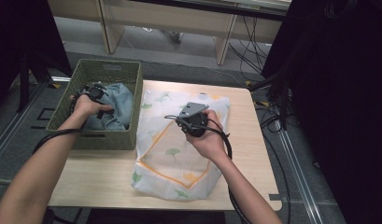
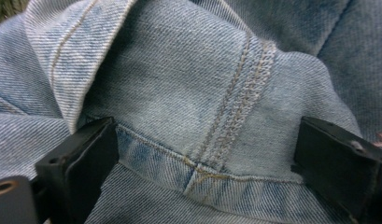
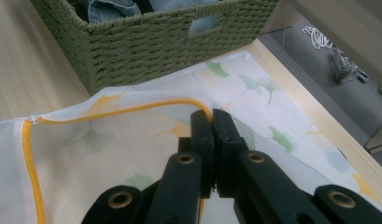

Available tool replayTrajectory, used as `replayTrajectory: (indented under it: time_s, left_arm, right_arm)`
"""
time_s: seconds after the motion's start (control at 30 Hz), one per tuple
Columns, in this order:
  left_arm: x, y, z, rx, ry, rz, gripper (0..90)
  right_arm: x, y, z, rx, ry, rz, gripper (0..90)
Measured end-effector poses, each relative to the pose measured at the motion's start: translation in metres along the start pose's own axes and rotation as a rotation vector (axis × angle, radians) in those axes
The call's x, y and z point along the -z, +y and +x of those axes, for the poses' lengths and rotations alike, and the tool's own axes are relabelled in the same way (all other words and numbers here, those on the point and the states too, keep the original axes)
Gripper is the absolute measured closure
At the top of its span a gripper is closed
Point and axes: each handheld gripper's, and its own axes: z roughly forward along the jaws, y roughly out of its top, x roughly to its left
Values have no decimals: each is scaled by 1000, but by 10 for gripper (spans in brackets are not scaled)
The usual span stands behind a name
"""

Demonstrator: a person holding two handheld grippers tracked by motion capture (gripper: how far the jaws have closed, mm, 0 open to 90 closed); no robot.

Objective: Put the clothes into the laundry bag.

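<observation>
Light blue jeans [image 1: 118,100] lie bunched in a green woven basket [image 1: 107,63] at the table's left. My left gripper [image 1: 96,93] is down inside it. In the left gripper view it is open [image 2: 205,154], its jaws standing wide on either side of a seamed hem fold of the jeans [image 2: 198,93]. A white mesh laundry bag [image 1: 174,158] with green and yellow leaf prints lies flat mid-table. My right gripper [image 1: 179,120] is over its upper part. In the right gripper view it is shut [image 3: 212,116] on the bag's yellow zip edge [image 3: 146,105].
The wooden table [image 1: 254,140] has bare strips right of the bag and along its front. The basket [image 3: 156,42] stands just beyond the bag, its side touching the bag's edge. Dark curtains and cables flank the table on the right.
</observation>
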Motion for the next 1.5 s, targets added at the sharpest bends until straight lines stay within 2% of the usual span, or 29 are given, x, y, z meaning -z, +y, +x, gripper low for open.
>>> replayTrajectory:
  time_s: [0.03, 0.1, 0.13, 0.23, 0.27, 0.3, 0.33, 0.37, 0.4, 0.43, 0.47, 0.6, 0.73, 0.77, 0.8, 0.83, 0.87, 0.9, 0.93, 1.03, 1.07, 1.1, 1.13, 1.17, 1.2, 1.23, 1.27, 1.4, 1.5]
  left_arm:
    - [-2, -1, 1, 4, -5, 4, 63]
    - [-4, -2, 2, 15, -20, 13, 135]
    - [-6, -3, 3, 32, -35, 20, 135]
    - [-7, -5, 4, 52, -56, 29, 277]
    - [-7, -5, 5, 56, -63, 35, 277]
    - [-7, -5, 6, 54, -65, 41, 331]
    - [-7, -5, 6, 55, -67, 46, 463]
    - [-7, -5, 7, 56, -67, 49, 463]
    - [-6, -5, 7, 60, -68, 50, 556]
    - [-7, -5, 8, 60, -69, 52, 556]
    - [-7, -5, 8, 69, -76, 53, 624]
    - [-6, -5, 10, 83, -84, 52, 726]
    - [1, -3, 10, 73, -82, 39, 758]
    - [5, -3, 11, 71, -85, 25, 758]
    - [13, -2, 15, 73, -82, -15, 766]
    - [13, -2, 15, 73, -82, -15, 768]
    - [23, -2, 20, 77, -70, -59, 770]
    - [23, -2, 20, 77, -70, -59, 772]
    - [27, -2, 22, 79, -65, -83, 772]
    - [41, -2, 29, 93, -54, -160, 775]
    - [49, -3, 32, 99, -45, -205, 777]
    - [49, -3, 32, 99, -45, -205, 778]
    - [58, -3, 35, 112, -35, -270, 779]
    - [58, -3, 35, 112, -35, -270, 780]
    - [63, -2, 36, 114, -31, -295, 780]
    - [71, -2, 37, 118, -25, -346, 781]
    - [71, -2, 37, 118, -25, -346, 781]
    - [91, -1, 42, 154, -37, -475, 782]
    - [104, 0, 45, 187, -62, -576, 783]
  right_arm:
    - [0, 0, 0, 0, 0, 0, 899]
    - [0, 0, 0, 0, 0, 1, 899]
    - [0, 0, 0, 1, 1, 2, 899]
    - [1, 0, -1, 0, 1, 3, 899]
    - [1, 0, -1, 0, 1, 3, 899]
    - [1, -1, -1, -8, 0, 6, 899]
    - [2, -1, -1, -7, 0, 8, 899]
    - [2, -1, -1, -7, 0, 8, 899]
    - [1, -1, -1, 3, 1, 6, 899]
    - [1, -1, -1, 3, 1, 6, 899]
    - [1, -1, -1, 3, 2, 8, 899]
    - [1, -1, -1, 0, 3, 10, 899]
    - [1, -2, -1, -8, 2, 11, 899]
    - [1, -2, -1, -9, 3, 13, 900]
    - [0, -3, -1, -10, 2, 14, 899]
    - [0, -3, -1, -13, 4, 16, 900]
    - [0, -3, -1, -12, 3, 15, 900]
    - [0, -3, -1, -12, 3, 15, 900]
    - [0, -3, -1, -11, 2, 14, 900]
    - [0, -2, -2, -4, 0, 12, 899]
    - [0, -2, -2, -4, -1, 13, 900]
    - [0, -2, -2, -4, -1, 13, 900]
    - [0, -3, -2, -5, -1, 13, 899]
    - [0, -3, -2, -5, -1, 13, 899]
    - [0, -3, -2, -5, -2, 13, 900]
    - [0, -3, -2, -6, -2, 13, 900]
    - [0, -3, -2, -6, -2, 13, 900]
    - [0, -3, -2, -12, -1, 12, 900]
    - [0, -4, -2, -22, -4, 13, 900]
